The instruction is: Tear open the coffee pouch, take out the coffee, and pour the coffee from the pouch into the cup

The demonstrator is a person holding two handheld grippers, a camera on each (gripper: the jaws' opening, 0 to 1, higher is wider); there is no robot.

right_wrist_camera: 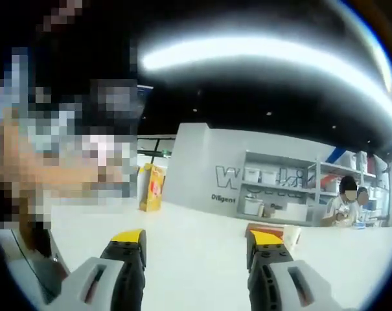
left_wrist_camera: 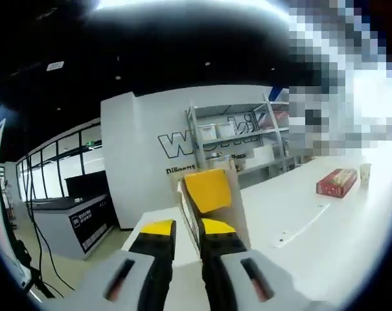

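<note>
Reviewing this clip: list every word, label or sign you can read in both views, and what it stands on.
"Diligent": small dark line on the grey wall, under the large logo; the words after it are too blurred.
Large outlined logo on the wall: starts with "W"; shelving hides the rest.
Dark counter: white panel text, too small.
Red box: print unreadable.
Yellow pouch in the left hand-held gripper: no legible text.

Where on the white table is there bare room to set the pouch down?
In the right gripper view, the white table is bare between the open right gripper and the far yellow pouch. In the left gripper view, the stretch before the red box and cup is free. The left gripper holds the coffee pouch.
</note>
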